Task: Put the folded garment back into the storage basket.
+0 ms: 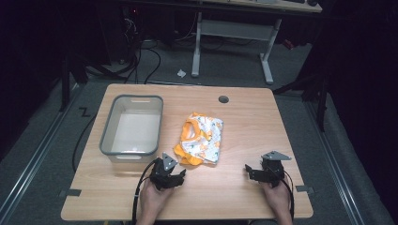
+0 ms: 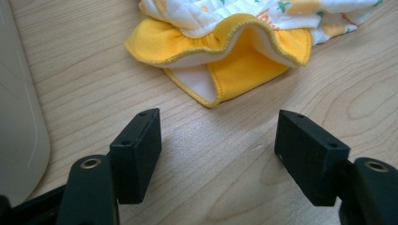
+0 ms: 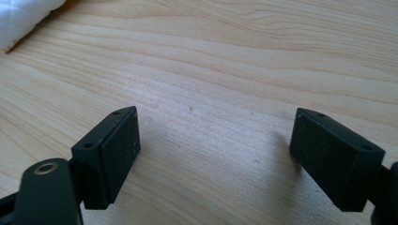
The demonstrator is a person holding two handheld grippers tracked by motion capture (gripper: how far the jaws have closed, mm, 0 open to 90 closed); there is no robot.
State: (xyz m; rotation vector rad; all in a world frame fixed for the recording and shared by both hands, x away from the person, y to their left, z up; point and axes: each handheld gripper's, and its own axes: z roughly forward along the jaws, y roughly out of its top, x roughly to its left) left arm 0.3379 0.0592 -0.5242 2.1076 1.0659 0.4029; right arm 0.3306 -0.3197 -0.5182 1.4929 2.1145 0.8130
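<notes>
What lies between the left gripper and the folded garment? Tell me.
Bare wood. In the left gripper view, the left gripper stands open just short of the garment, its jaws apart, with a strip of table between them and the yellow hem.

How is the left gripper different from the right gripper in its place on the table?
The left gripper sits just short of the orange garment, near the grey bin; the right gripper stands apart from both, over bare wood. The left gripper faces the garment's yellow edge; the right faces bare table. Both are open, holding nothing.
</notes>
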